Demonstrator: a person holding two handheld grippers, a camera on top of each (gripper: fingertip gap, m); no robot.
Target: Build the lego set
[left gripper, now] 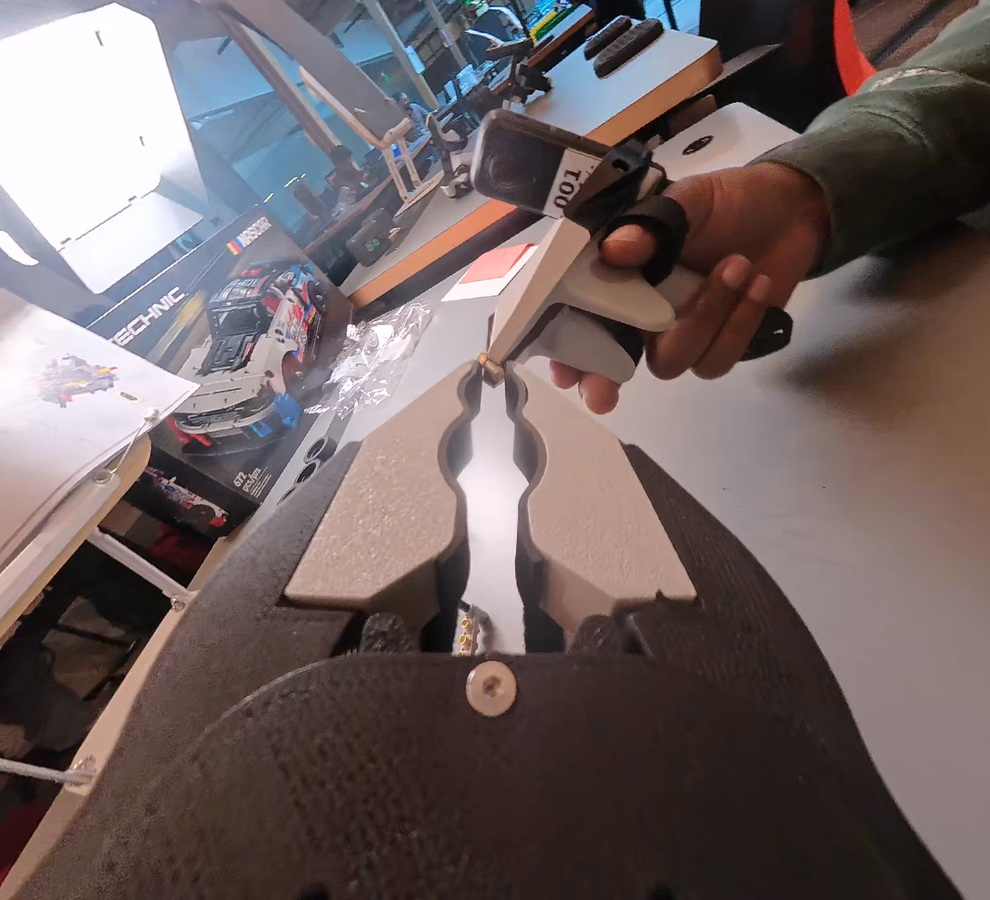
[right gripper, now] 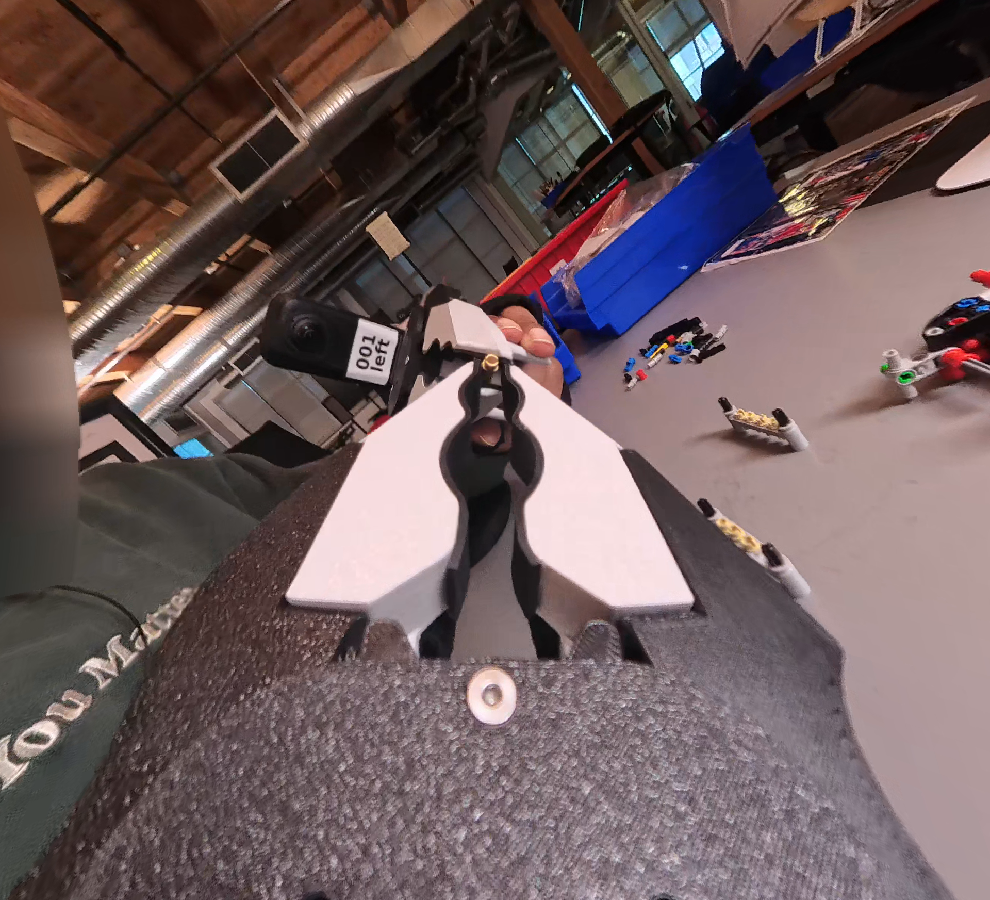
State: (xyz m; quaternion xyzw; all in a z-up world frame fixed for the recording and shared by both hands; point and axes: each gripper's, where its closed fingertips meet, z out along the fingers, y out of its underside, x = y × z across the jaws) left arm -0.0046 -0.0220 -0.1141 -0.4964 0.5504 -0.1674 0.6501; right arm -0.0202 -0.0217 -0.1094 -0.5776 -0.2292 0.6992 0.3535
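A small tan Lego pin (left gripper: 488,368) sits where the two grippers meet tip to tip above the grey table (left gripper: 777,526). My left gripper (left gripper: 490,375) is narrowed onto the pin. My right gripper (right gripper: 488,374), held by a hand (left gripper: 739,258), pinches the same pin (right gripper: 488,364) from the opposite side. A grey beam with tan pins (right gripper: 760,421) lies on the table to the right. A second such beam (right gripper: 750,547) is partly hidden by my right gripper's body. A red, grey and black sub-assembly (right gripper: 937,349) lies further right.
A pile of small loose parts (right gripper: 675,344) lies near blue (right gripper: 659,242) and red bins (right gripper: 535,258). The Lego box (left gripper: 252,349), an open booklet (left gripper: 69,392) and a clear plastic bag (left gripper: 375,349) are at the table's left. A red-and-white paper (left gripper: 493,269) lies behind. My two grippers' fingertips are within a few centimetres of each other.
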